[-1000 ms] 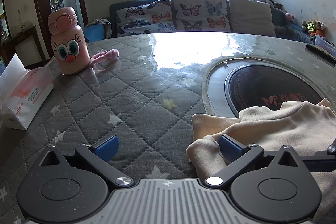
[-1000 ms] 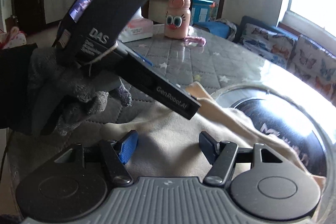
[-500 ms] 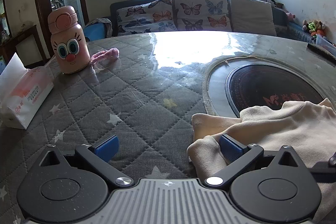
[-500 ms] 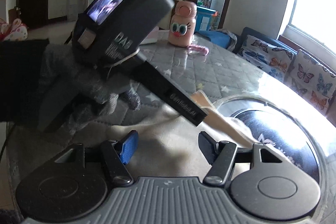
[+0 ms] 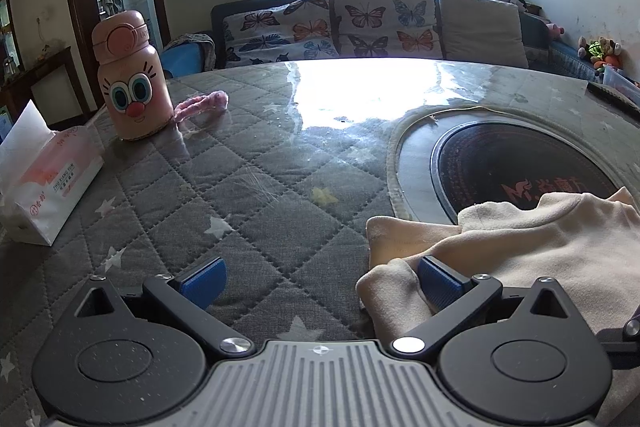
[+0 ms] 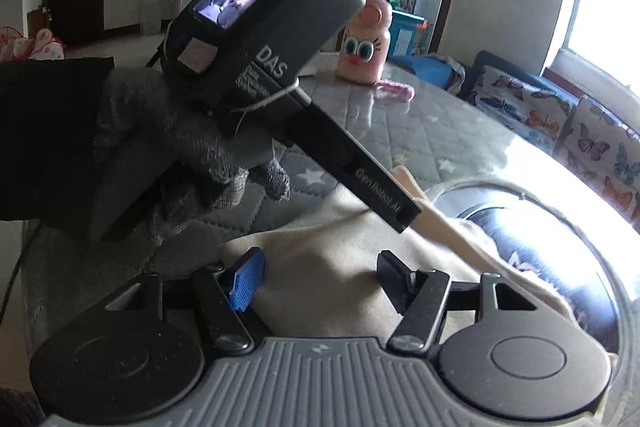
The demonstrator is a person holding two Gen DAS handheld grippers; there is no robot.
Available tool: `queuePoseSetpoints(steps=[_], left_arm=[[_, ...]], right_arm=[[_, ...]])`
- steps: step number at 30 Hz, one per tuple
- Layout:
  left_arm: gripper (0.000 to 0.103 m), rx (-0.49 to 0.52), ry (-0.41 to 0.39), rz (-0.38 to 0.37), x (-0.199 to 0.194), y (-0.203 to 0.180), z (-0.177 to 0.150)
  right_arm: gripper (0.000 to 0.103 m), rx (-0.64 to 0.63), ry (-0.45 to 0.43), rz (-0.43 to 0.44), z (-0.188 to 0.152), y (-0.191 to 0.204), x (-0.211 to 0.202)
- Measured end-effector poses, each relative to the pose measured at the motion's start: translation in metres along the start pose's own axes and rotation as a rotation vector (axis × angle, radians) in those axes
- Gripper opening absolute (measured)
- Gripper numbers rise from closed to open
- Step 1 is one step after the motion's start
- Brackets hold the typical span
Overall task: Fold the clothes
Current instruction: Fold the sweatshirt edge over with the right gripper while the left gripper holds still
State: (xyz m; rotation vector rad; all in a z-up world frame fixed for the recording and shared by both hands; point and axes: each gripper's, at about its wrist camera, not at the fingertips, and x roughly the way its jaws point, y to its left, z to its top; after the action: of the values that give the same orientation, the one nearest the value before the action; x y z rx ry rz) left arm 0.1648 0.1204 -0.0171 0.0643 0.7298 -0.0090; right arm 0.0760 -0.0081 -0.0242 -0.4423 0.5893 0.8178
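The cream shirt (image 5: 520,243) lies bunched on the near right of the table (image 5: 248,187), not folded yet. The left gripper (image 5: 320,279) and right gripper (image 6: 320,279) are wide open, holding nothing.

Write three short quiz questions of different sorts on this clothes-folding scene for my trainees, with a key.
1. True or false: the left gripper has its jaws closed on the cream garment.
2. Multiple choice: what stands beside the pink cartoon-face bottle, nearer the camera in the left wrist view? A) a tissue pack B) a kettle C) a book
3. Fill in: in the right wrist view, the right gripper hovers, jaws open, over the ____.

Key:
1. False; the jaws are wide open, one fingertip by the garment's edge.
2. A, the tissue pack.
3. cream garment.
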Motion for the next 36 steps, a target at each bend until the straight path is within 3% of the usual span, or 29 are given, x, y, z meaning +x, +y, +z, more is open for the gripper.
queuePoseSetpoints(steps=[10, 24, 32, 34, 36], left_arm=[[0.103, -0.011, -0.034, 0.008, -0.022, 0.007, 0.001], [0.102, -0.117, -0.041, -0.041, -0.063, 0.027, -0.016], [0.102, -0.164, -0.025, -0.087, -0.07, 0.027, -0.023], [0.099, -0.181, -0.014, -0.101, -0.07, 0.028, -0.024], [0.095, -0.205, -0.001, -0.117, -0.068, 0.028, -0.025]], right_arm=[[0.064, -0.037, -0.033, 0.045, -0.003, 0.004, -0.028], [0.057, -0.12, -0.005, 0.036, 0.0, 0.029, -0.009], [0.042, -0.136, 0.017, 0.018, 0.002, 0.035, 0.004], [0.027, -0.129, 0.017, 0.023, 0.003, 0.036, 0.005], [0.022, -0.115, 0.015, 0.029, 0.003, 0.035, 0.004]])
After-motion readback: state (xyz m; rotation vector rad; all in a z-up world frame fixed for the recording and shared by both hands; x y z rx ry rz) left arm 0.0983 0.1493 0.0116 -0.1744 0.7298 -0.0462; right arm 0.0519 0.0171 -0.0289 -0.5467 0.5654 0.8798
